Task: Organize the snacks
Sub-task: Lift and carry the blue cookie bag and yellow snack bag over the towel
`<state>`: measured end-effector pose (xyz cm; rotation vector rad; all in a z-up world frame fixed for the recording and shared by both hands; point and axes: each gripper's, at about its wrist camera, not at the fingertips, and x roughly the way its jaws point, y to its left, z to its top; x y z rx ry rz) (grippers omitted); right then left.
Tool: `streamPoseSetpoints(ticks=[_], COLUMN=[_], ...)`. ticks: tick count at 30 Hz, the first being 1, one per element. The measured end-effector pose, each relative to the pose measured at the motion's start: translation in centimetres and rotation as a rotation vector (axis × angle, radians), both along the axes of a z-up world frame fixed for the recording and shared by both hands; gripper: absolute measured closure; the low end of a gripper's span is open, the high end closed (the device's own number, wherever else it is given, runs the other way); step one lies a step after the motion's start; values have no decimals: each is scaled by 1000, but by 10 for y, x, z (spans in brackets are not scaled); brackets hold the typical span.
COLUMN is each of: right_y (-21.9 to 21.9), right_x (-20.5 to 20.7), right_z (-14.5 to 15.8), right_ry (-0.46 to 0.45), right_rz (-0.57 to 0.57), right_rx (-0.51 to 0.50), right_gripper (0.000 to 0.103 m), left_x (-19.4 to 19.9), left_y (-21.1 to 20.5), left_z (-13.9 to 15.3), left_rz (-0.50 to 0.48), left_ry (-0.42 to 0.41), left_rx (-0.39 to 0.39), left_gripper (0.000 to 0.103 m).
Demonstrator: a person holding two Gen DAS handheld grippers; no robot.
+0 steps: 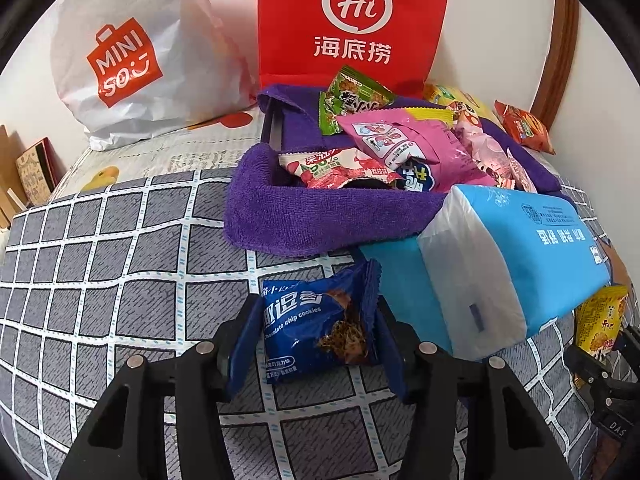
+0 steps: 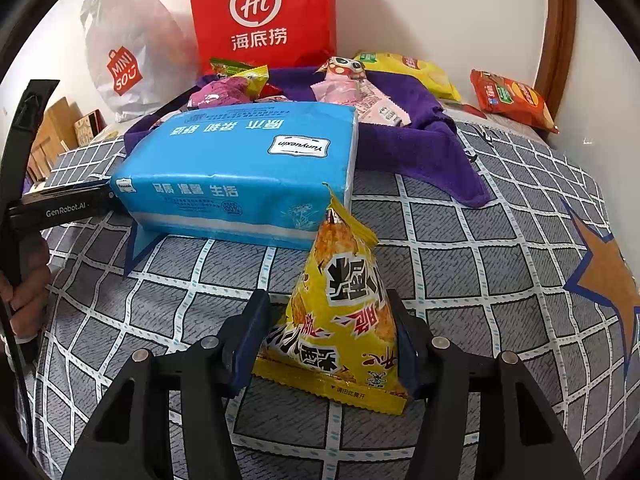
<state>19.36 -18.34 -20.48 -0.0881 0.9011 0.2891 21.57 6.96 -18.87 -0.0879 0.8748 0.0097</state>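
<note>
My left gripper (image 1: 316, 332) is shut on a blue chocolate chip cookie packet (image 1: 316, 328), held just above the checked bedspread. My right gripper (image 2: 332, 336) is shut on a yellow pyramid-shaped snack bag (image 2: 340, 320); this bag also shows at the right edge of the left wrist view (image 1: 600, 320). Behind both stands a purple towel-lined basket (image 1: 320, 208) holding several snack packets: a pink one (image 1: 408, 144), a green one (image 1: 352, 100) and a red-and-white one (image 1: 328, 168). The basket also shows in the right wrist view (image 2: 400, 148).
A blue tissue pack (image 2: 240, 176) lies in front of the basket, between the two grippers. A red Haidilao bag (image 1: 356, 24) and a white Miniso bag (image 1: 132, 60) lean on the wall. A yellow chip bag (image 2: 412, 72) and an orange one (image 2: 512, 100) lie at the back right.
</note>
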Motion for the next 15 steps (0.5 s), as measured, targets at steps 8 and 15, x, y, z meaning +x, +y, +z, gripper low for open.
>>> streamPoseSetpoints(ticks=[8,15], right_y=[-2,-8], right_x=[1,2], right_z=[1,3], right_ry=[1,-2], right_rz=[-7,-35], right_rx=[15,35], right_gripper=[48,54], left_x=[-7,-10], left_y=[-1,-1], left_z=[5,8], left_rz=[-1,-18], left_ry=[-28,-33], left_rx=[-1,-29], left_gripper=[55,56])
